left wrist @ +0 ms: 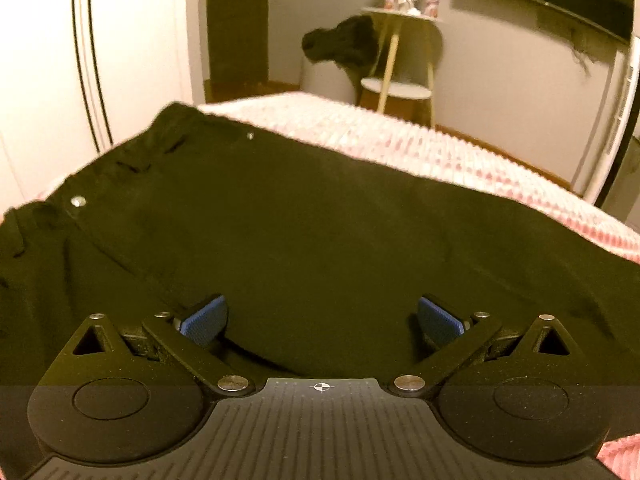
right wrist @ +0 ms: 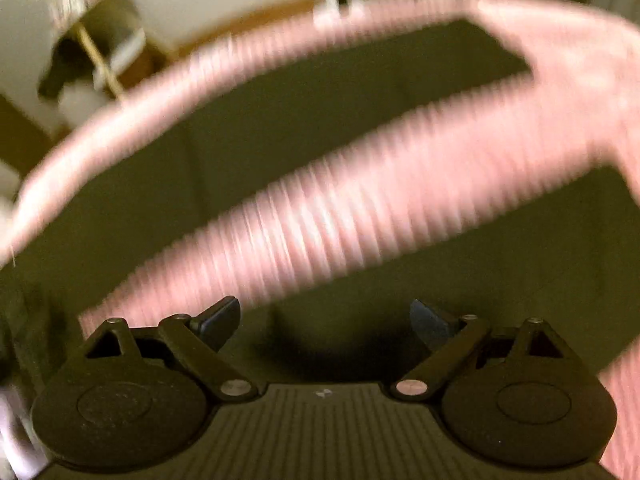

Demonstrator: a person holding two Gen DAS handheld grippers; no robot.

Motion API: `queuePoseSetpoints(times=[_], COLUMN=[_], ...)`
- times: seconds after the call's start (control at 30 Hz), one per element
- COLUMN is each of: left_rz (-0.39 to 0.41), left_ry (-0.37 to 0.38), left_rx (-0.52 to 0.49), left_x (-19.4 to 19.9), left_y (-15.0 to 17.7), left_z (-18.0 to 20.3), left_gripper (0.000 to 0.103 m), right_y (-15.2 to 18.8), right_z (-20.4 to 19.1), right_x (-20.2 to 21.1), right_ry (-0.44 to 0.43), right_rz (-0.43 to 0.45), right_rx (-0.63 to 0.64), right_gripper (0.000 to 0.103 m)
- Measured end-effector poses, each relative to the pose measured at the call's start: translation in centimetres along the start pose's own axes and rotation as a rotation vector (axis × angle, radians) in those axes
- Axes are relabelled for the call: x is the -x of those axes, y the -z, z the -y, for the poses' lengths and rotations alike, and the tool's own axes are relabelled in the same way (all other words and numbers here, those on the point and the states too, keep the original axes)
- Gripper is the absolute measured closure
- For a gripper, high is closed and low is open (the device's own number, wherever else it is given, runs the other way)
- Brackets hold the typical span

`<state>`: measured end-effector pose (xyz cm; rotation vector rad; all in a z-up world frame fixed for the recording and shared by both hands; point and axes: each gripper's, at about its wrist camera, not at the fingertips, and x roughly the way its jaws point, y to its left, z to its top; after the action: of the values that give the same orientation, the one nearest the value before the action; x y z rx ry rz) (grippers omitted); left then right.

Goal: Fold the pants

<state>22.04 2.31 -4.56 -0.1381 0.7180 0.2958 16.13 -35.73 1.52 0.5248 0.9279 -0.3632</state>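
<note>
Black pants (left wrist: 304, 232) lie spread flat on a pink-and-white bedspread (left wrist: 420, 148), the waistband with its metal button (left wrist: 77, 201) at the left. My left gripper (left wrist: 320, 318) hovers over the upper part of the pants, blue pads (left wrist: 204, 318) wide apart, nothing between them. The right wrist view is blurred: the two legs (right wrist: 320, 92) run away to the upper right with a strip of bedspread (right wrist: 360, 208) between them. My right gripper (right wrist: 324, 324) stands open above the nearer leg (right wrist: 500, 260), nothing in it.
Beyond the far edge of the bed stands a small round side table (left wrist: 400, 16) with ornaments and a dark garment (left wrist: 344, 44) draped beside it. A white wardrobe (left wrist: 80, 60) fills the left. Wooden floor (right wrist: 240, 20) shows past the bed.
</note>
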Motion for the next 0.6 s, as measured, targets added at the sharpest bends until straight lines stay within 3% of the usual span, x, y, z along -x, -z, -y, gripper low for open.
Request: queuePoseSetpoints(times=[0.07, 0.1, 0.17, 0.27, 0.43, 0.53, 0.6], left_rz=[0.002, 0.010, 0.032, 0.018, 0.022, 0.014, 0.010], left_ry=[-0.009, -0.014, -0.014, -0.008, -0.025, -0.024, -0.018], left_rx=[-0.025, -0.038, -0.054, -0.044, -0.018, -0.010, 0.002], left_x=[-0.2, -0.3, -0.4, -0.9, -1.2, -1.7, -1.9], left_y=[0.5, 0.6, 0.6, 0.8, 1.1, 1.1, 1.1], left_z=[0.3, 0.4, 0.5, 0.6, 0.7, 0.4, 0.2], left_gripper=[0.000, 0.000, 0.000, 0.000, 0.000, 0.000, 0.000], right_y=[-4.1, -6.2, -9.7, -13.0, -14.6, -14.7, -14.8], right_z=[-1.4, -1.9, -2.5, -3.5, -4.1, -4.4, -4.6], right_x=[-1.9, -3.3, -6.6, -10.1, -13.6, -15.0, -15.5], right_ry=[-0.011, -0.003, 0.031, 0.097, 0.188, 0.223, 0.254], right_rz=[0.044, 0.054, 0.049, 0.057, 0.056, 0.046, 0.044], right_rx=[-0.032, -0.063, -0.136, -0.206, -0.282, -0.295, -0.290], right_gripper=[0.015, 0.025, 0.037, 0.042, 0.045, 0.052, 0.064])
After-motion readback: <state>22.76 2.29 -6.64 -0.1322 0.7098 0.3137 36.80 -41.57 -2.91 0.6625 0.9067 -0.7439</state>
